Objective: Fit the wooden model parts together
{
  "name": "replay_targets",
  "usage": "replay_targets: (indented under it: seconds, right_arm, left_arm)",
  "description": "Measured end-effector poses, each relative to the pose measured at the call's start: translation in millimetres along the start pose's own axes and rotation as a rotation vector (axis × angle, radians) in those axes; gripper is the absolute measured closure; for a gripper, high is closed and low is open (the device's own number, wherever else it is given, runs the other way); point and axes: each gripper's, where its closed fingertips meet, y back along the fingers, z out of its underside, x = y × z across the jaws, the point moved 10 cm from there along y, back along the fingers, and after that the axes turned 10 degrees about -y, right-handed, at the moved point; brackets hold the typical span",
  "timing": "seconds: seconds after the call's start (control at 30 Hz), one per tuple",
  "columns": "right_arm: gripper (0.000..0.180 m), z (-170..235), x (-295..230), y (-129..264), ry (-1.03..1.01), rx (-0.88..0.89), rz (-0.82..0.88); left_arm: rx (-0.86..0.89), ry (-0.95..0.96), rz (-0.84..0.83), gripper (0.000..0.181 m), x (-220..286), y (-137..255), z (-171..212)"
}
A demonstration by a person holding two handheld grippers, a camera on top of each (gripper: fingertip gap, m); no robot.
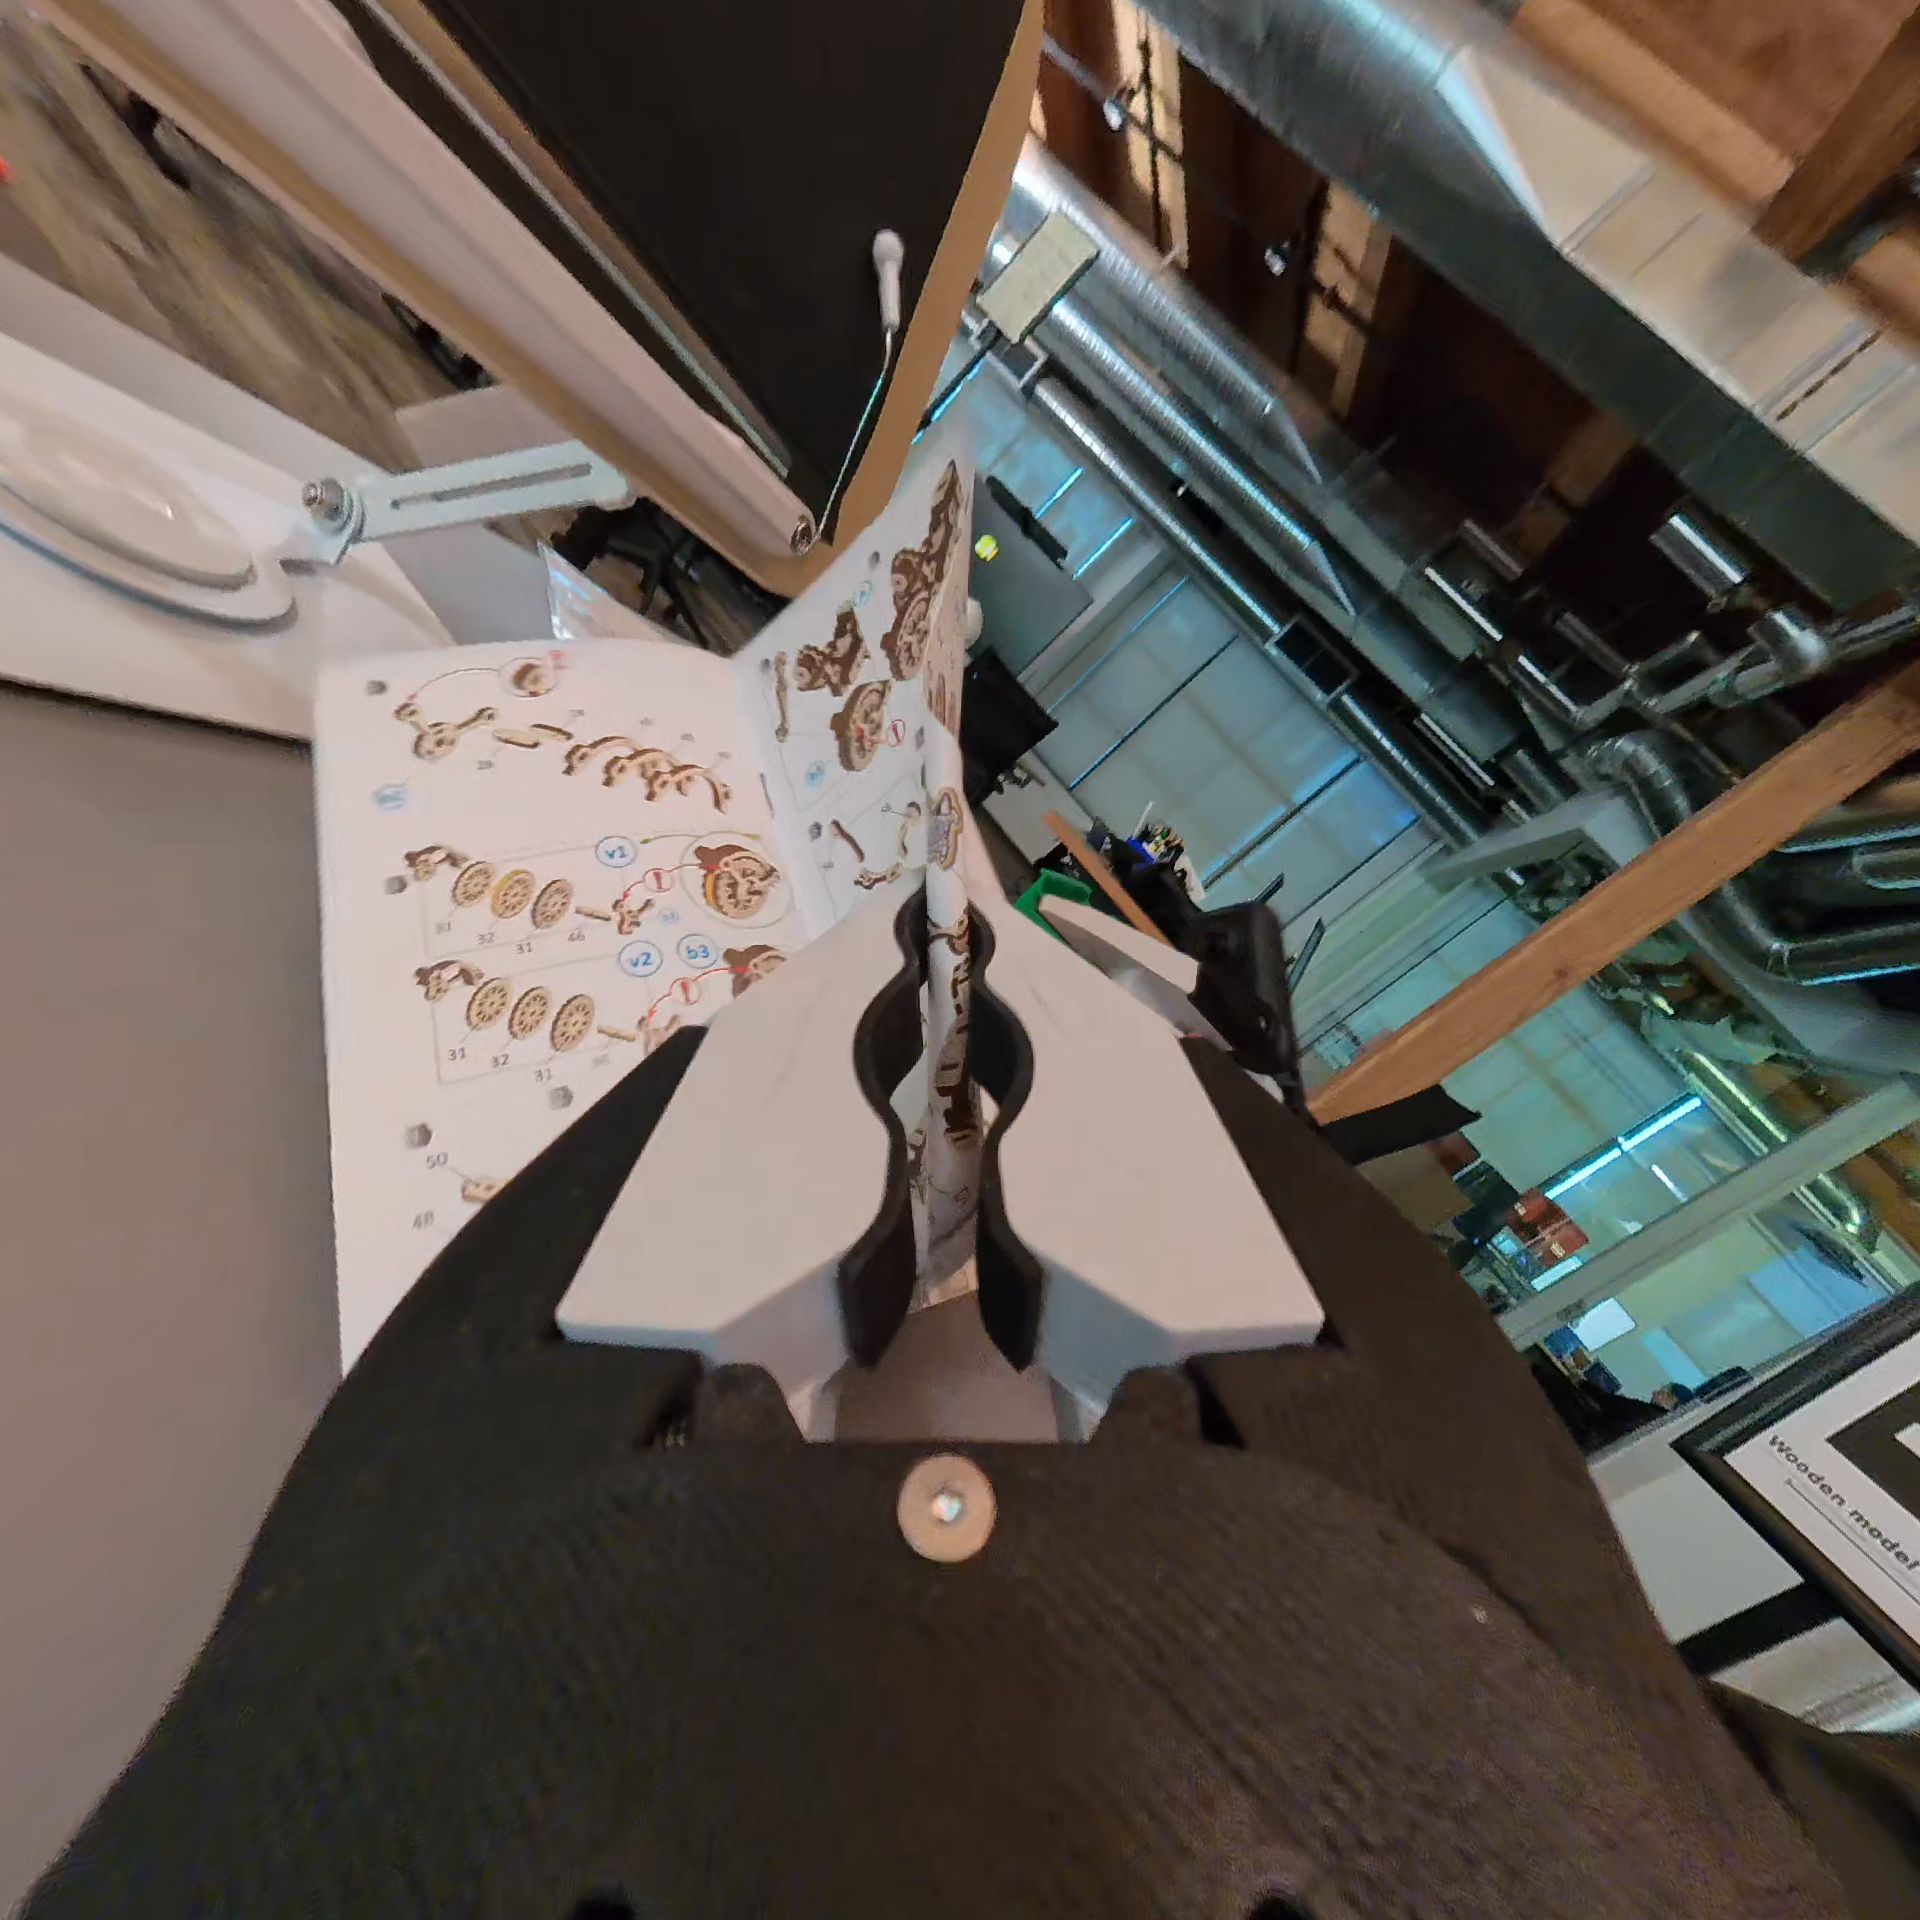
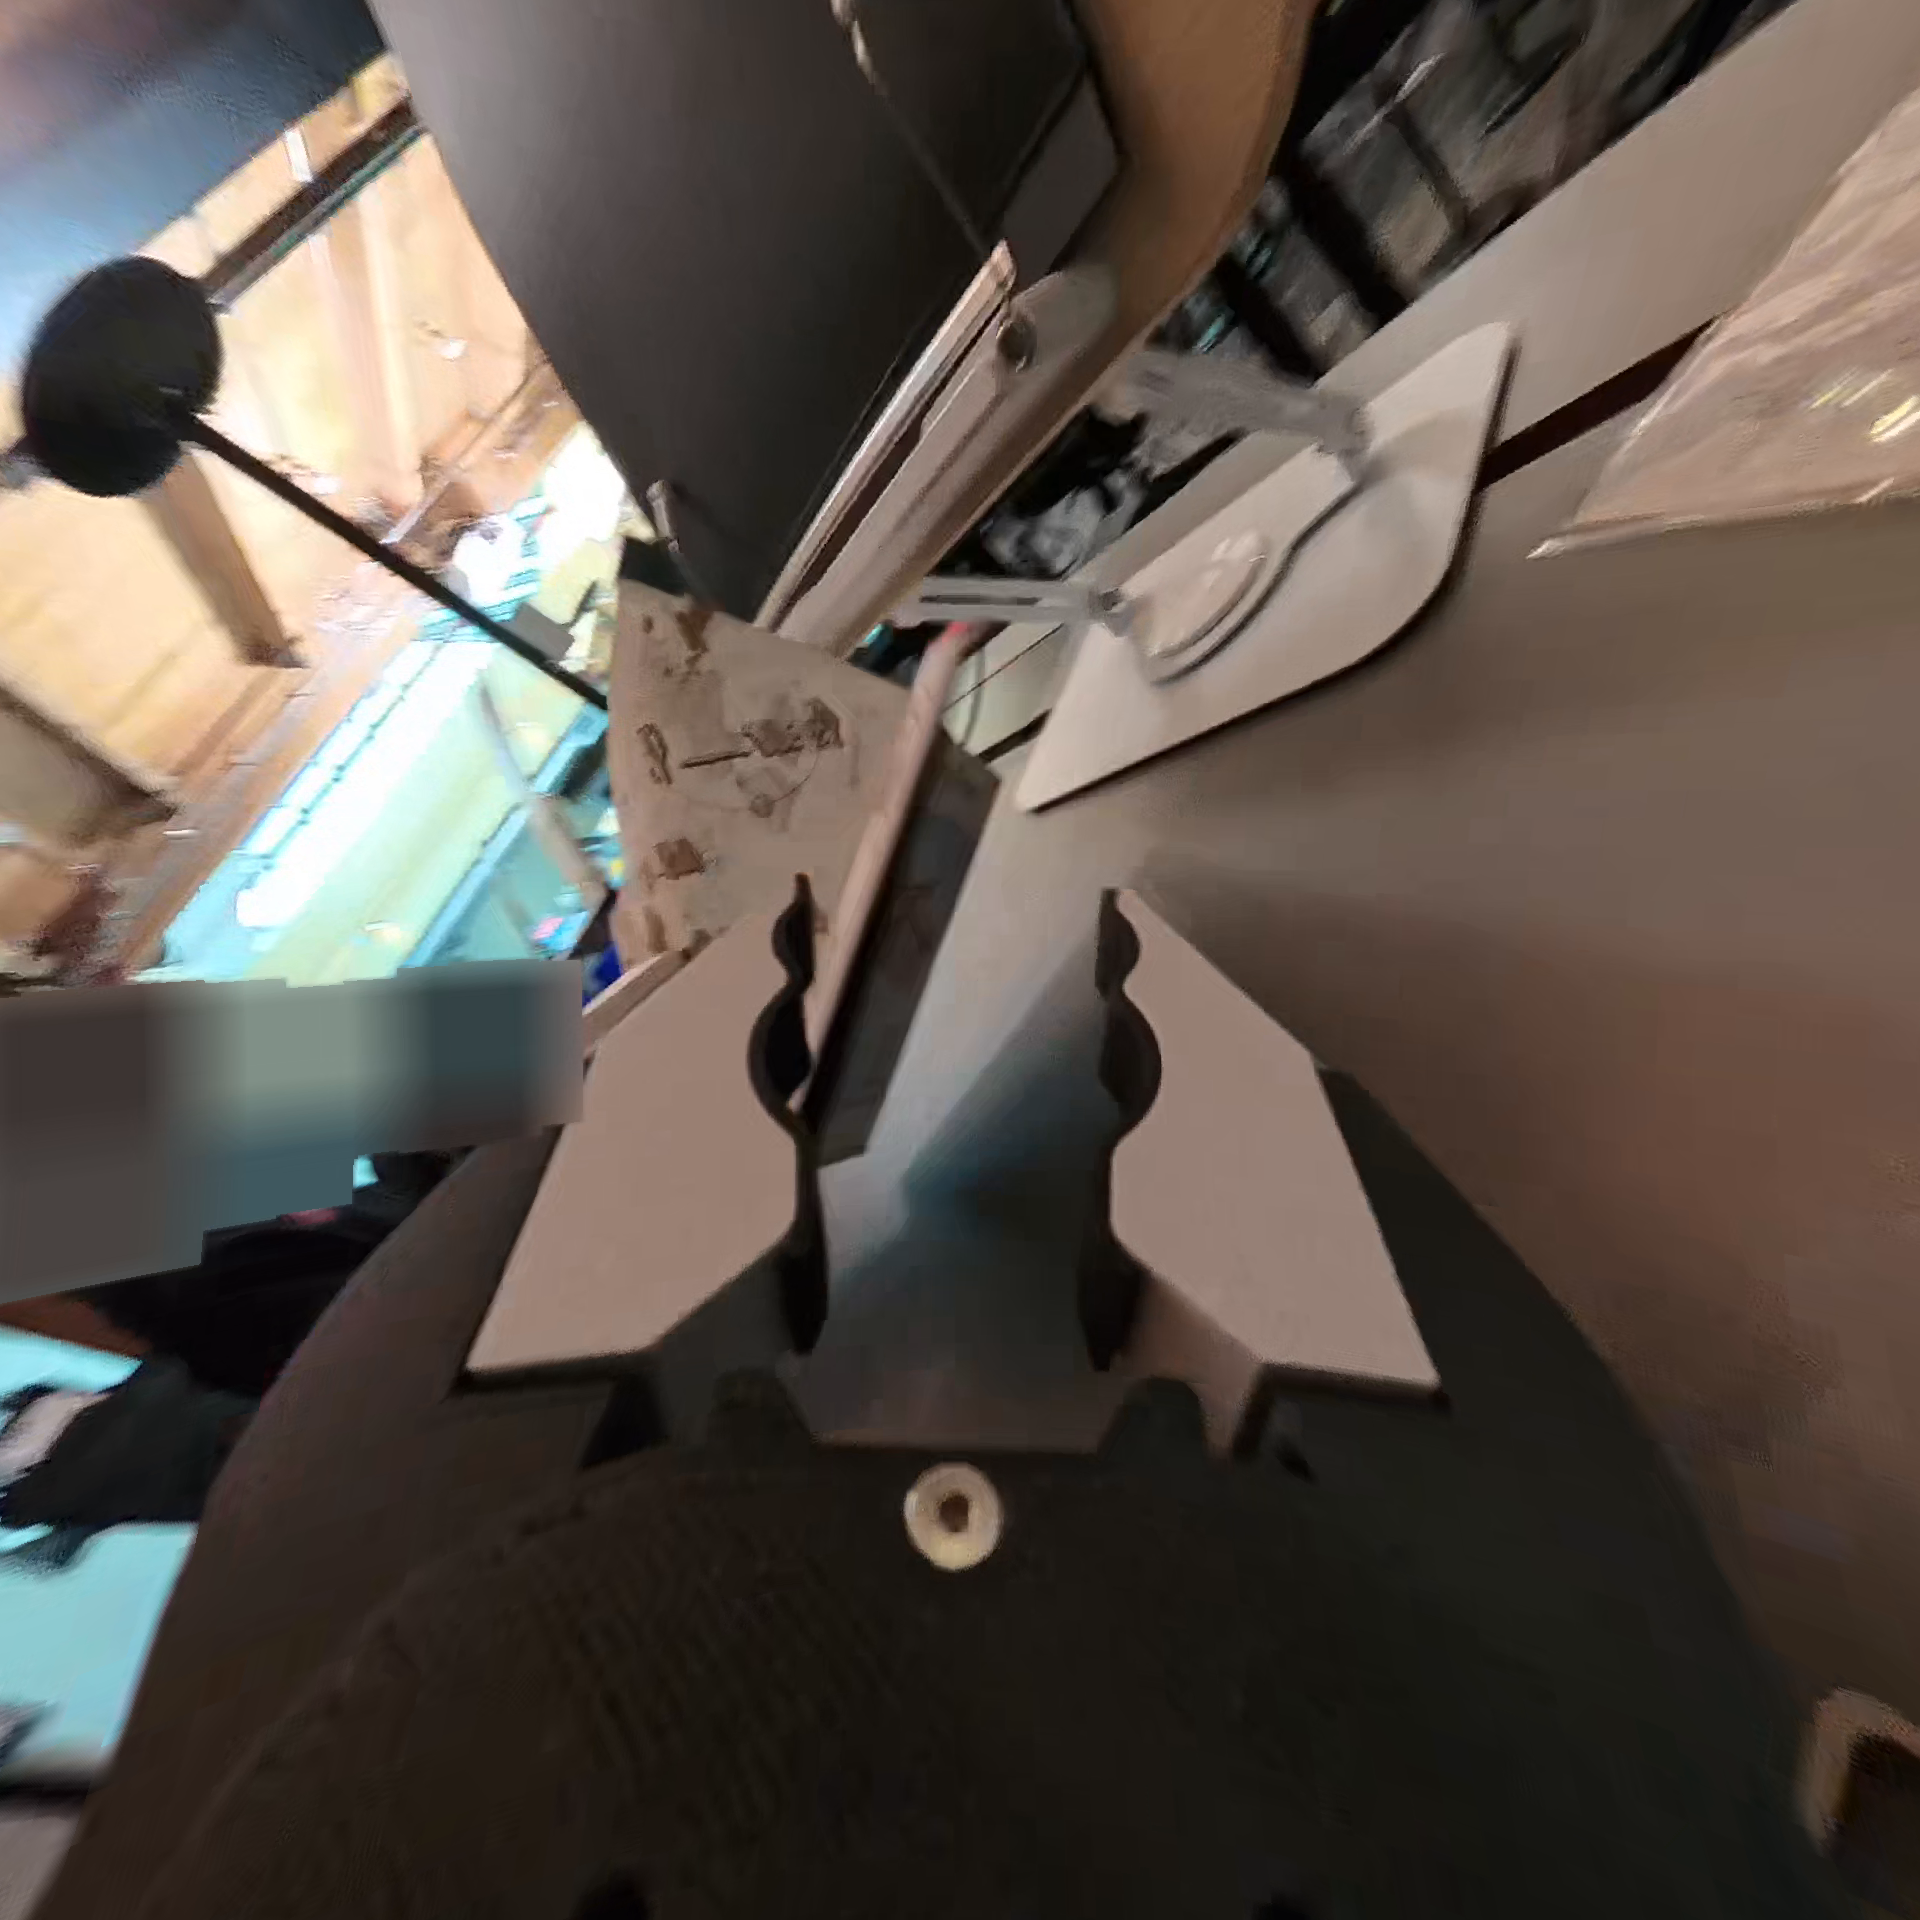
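Observation:
My left gripper [image 1: 943,956] is shut on a page of the instruction booklet [image 1: 561,883], which lies open on the table with drawings of wooden model parts. The pinched page [image 1: 914,665] stands up on edge between the fingers. My right gripper [image 2: 951,935] is open and empty. The booklet [image 2: 727,748] shows blurred just beyond the right gripper's left finger [image 2: 686,1091], with a page edge running beside that finger. The other gripper's black body [image 1: 1236,966] shows behind the raised page. No loose wooden parts are in view.
A grey table mat [image 1: 156,1039] lies under the booklet. A white lamp base with a jointed arm [image 1: 135,540] stands at the table's far edge; it also shows in the right wrist view [image 2: 1299,592]. A dark monitor [image 1: 727,208] hangs overhead. A black-and-white marker card [image 1: 1829,1496] sits right. About 12 cm separates my left fingertips from my right.

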Motion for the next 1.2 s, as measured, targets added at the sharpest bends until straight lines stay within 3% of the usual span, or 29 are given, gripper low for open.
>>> replay_targets:
  seconds: [0.13, 0.27, 0.53, 0.77, 0.87, 0.93, 1.0, 1.03, 1.1, 1.2]
  right_arm:
    - [0.102, 12.4, -3.5, -11.4, -0.146, -0.149, -0.191]
    - [0.085, 23.2, -19.8, -18.1, -0.129, -0.234, -0.325]
    - [0.090, 14.2, -19.1, -10.0, -0.125, -0.191, -0.309]
    - [0.104, 26.6, -3.0, -21.6, -0.178, -0.330, -0.177]
    - [0.119, 31.2, 2.4, -25.6, -0.175, -0.352, -0.132]
    - [0.143, 31.3, 3.2, -25.6, -0.171, -0.340, -0.140]
    - [0.172, 30.0, 2.3, -24.3, -0.165, -0.328, -0.155]
    - [0.177, 28.8, 1.2, -23.2, -0.149, -0.317, -0.160]
    - [0.179, 25.3, -1.9, -20.7, -0.094, -0.297, -0.151]
    - [0.178, 21.9, -8.4, -17.9, 0.041, -0.285, -0.085]
  left_arm:
    - [0.036, 0.013, 0.028, 0.181, 2.4, 0.3, -1.4]
    - [0.004, -0.026, -0.003, 0.181, 2.6, -1.5, 0.5]
    - [-0.067, -0.103, -0.058, 0.181, 3.5, -7.6, 7.0]
    - [-0.139, -0.161, -0.025, 0.181, 8.1, -14.6, 14.7]
    - [-0.150, -0.169, 0.027, 0.179, 12.1, -17.3, 17.3]
    - [-0.148, -0.165, 0.042, 0.177, 13.1, -17.8, 18.0]
    - [-0.132, -0.160, 0.058, 0.162, 13.2, -16.9, 17.1]
    - [-0.112, -0.157, 0.084, 0.147, 14.0, -15.3, 16.0]
    - [-0.069, -0.147, 0.095, 0.124, 13.3, -11.2, 12.5]
    - [-0.045, -0.146, 0.048, 0.114, 11.1, -6.2, 6.9]
